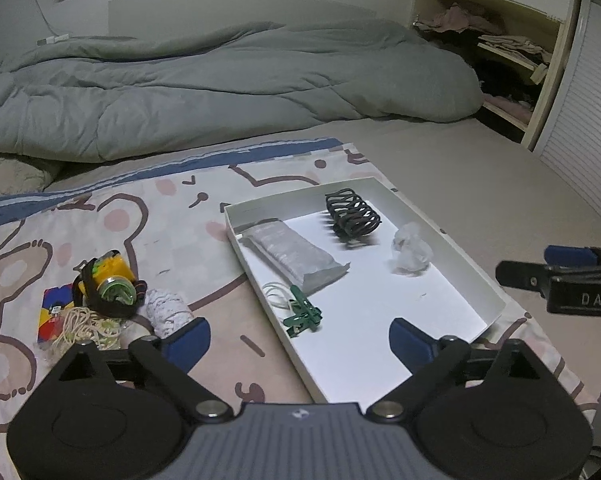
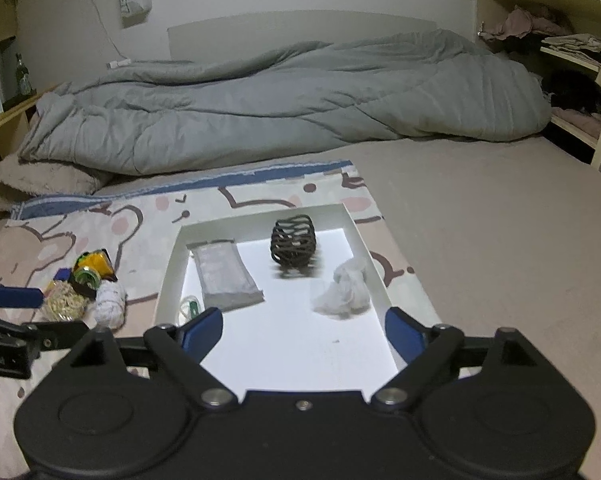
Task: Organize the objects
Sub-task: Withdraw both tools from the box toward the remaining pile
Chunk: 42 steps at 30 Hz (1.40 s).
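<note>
While four items sit in the white tray (image 2: pixel 364 248), a small pile (image 1: pixel 112 300) waits on the blanket; left gripper (image 1: pixel 300 336) and right gripper (image 2: pixel 304 330) both spread, empty.

Ahead of the tongs: white tray (image 2: pixel 364 240), black clip (image 2: pixel 293 242), green peg (image 1: pixel 302 312), grey pouch (image 2: pixel 224 272). Pink bear-print sheet (image 1: pixel 180 240); grey duvet (image 2: pixel 280 108).

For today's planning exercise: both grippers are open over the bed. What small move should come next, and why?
Probably move the left gripper, open and empty, toward the pile beside the white tray: the hair claw and green clip already lie inside.
</note>
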Available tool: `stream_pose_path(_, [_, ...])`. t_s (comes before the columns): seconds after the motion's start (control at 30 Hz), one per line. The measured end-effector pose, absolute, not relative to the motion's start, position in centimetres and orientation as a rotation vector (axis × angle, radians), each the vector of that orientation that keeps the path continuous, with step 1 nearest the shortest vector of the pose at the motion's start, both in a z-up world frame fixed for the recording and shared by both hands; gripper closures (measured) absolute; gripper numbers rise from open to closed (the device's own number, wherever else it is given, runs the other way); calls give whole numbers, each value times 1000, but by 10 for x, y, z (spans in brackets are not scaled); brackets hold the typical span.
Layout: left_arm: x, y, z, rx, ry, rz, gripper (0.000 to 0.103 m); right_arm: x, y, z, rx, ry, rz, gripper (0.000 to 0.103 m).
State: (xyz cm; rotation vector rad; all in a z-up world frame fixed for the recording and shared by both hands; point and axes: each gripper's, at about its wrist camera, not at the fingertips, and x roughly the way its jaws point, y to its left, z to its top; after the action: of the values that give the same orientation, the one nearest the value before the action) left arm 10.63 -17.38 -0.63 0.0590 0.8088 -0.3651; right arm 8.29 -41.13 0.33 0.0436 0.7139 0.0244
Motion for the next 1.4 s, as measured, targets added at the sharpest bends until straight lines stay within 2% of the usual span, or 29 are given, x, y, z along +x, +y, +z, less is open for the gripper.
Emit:
stream_pose_path(0.63, [101, -164, -16, 42, 797, -357, 0, 80, -407, -12, -7, 756, 7, 0])
stream_pose_path(1.07, [106, -140, -17, 5, 801, -309, 0, 85, -401, -11, 2, 739, 18, 0])
stream_pose_path(1.4, [108, -98, -11, -29, 788, -225, 0, 100, -361, -4, -8, 723, 100, 0])
